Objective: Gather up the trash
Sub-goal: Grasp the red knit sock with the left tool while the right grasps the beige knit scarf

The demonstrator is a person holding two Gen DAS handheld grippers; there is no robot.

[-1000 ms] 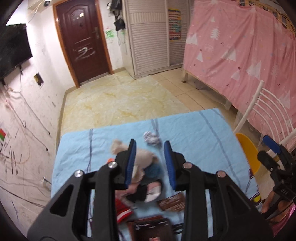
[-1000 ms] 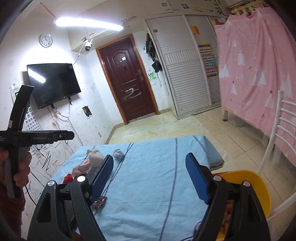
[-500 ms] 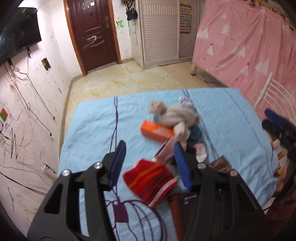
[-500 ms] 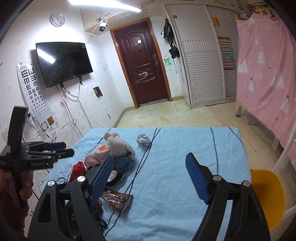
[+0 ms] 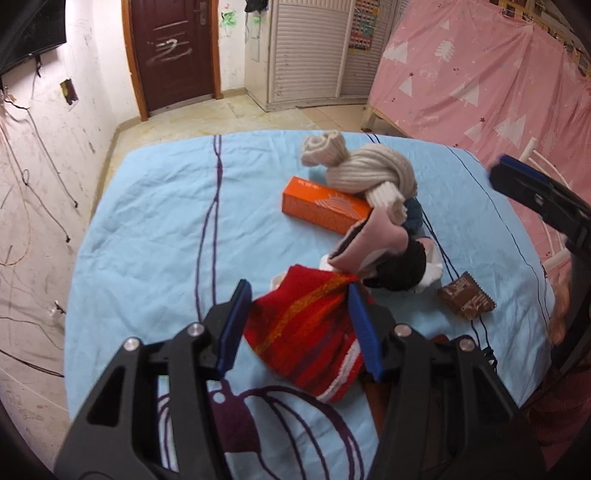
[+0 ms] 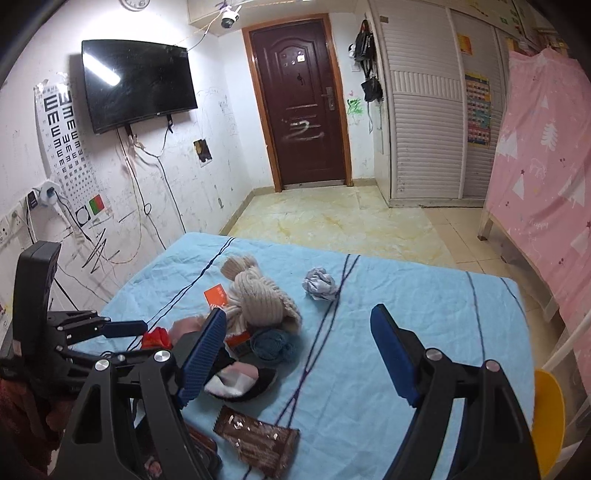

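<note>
Left tongs [image 5: 295, 325] hanging half open over the red striped cloth [image 5: 306, 328], not gripping; right tongs [image 6: 299, 354] gaping wide, empty, near brown wrapper [image 6: 258, 439].

I am looking into a small room with scuffed white walls [image 6: 229, 122] covered in scribbles and loose cables. A dark brown door [image 6: 299, 103] in an orange-brown frame stands at the far end. Left of it a black TV [image 6: 136, 83] hangs on the wall, with an eye chart [image 6: 64, 144] beside it and a security camera [image 6: 229, 18] above. Right of the door are white louvred wardrobe doors [image 6: 424, 129] with bags [image 6: 367, 62] hanging at their edge. A pink tree-print curtain [image 6: 546, 155] fills the right side. The floor [image 6: 332, 221] is yellowish marble-look tile. A light-blue sheet [image 6: 424, 306] covers the surface in front of me.
</note>
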